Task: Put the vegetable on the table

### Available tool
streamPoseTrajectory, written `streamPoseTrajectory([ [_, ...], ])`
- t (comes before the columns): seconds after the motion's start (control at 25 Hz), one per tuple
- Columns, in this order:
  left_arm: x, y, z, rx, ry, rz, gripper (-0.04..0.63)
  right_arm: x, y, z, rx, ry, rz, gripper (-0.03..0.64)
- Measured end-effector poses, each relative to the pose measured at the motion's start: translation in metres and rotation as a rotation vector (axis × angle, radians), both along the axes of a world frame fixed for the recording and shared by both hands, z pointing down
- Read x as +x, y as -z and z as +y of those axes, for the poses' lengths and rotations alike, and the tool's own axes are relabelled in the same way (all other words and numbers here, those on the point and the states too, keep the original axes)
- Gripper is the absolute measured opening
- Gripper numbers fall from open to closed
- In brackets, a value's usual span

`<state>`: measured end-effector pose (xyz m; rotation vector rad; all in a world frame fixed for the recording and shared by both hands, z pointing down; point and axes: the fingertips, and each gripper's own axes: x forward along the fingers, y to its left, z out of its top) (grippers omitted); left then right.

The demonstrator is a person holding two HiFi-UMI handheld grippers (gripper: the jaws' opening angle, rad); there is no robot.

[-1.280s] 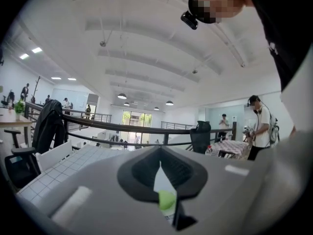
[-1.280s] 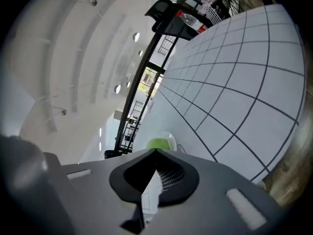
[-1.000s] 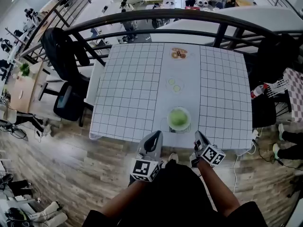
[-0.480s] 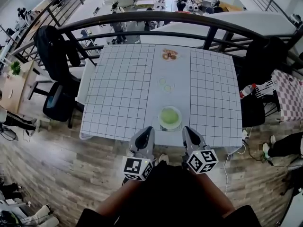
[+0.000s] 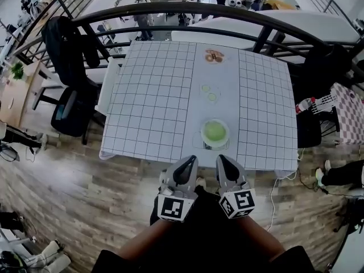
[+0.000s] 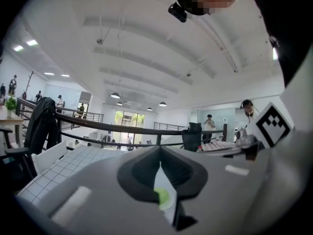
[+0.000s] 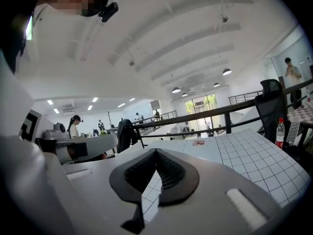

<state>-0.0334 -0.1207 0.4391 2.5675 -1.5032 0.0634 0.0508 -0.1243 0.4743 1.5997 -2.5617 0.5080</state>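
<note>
Green vegetable (image 5: 214, 131) sits in a white bowl (image 5: 203, 137) near the front edge of the gridded surface (image 5: 153, 95). Left tool (image 5: 189, 162) and right tool (image 5: 222, 160) hover side by side just off that edge, both clenched, grasping nothing.

The left forearm (image 5: 139, 244) and right forearm (image 5: 260, 240) reach forward from the near edge of the head view, bare, side by side and close together. The left claw (image 5: 189, 161) and right claw (image 5: 222, 159) point toward the far side, roughly level, near each other but apart. Each has its marker cube at the near end. In its own view, each claw's jaws meet at the tips with nothing gripped.
</note>
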Motion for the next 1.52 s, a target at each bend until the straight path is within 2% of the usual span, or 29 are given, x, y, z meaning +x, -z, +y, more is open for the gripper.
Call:
streamPoseTrajectory([
  [0.16,-0.022,0.002,-0.004,0.006,-0.021,-0.005,0.009,-0.029,0.020,-0.002,0.079,-0.014,-0.020,-0.002],
  [0.36,-0.056,0.015,-0.021,0.026,-0.026,0.004,0.009,-0.062,0.030,-0.007,0.096,-0.057,0.009,-0.002],
  [0.52,-0.072,0.024,-0.022,0.054,-0.077,0.002,0.009,-0.089,0.033,-0.003,0.100,-0.094,0.041,-0.002],
  [0.64,-0.071,0.028,-0.032,0.063,-0.117,-0.015,0.009,-0.092,0.042,-0.011,0.117,-0.113,0.075,-0.002],
  [0.84,-0.078,0.028,-0.035,0.037,-0.162,0.004,0.009,-0.102,0.043,-0.011,0.126,-0.164,0.094,-0.002],
  [1.04,-0.074,0.031,-0.032,0.116,-0.256,-0.053,0.009,-0.108,0.039,-0.007,0.126,-0.209,0.114,-0.003],
  [1.36,-0.093,0.033,-0.034,0.125,-0.275,-0.044,0.009,-0.123,0.040,-0.011,0.138,-0.245,0.126,-0.003],
  [1.52,-0.105,0.032,-0.037,0.078,-0.258,0.006,0.009,-0.135,0.041,-0.013,0.141,-0.251,0.136,-0.003],
])
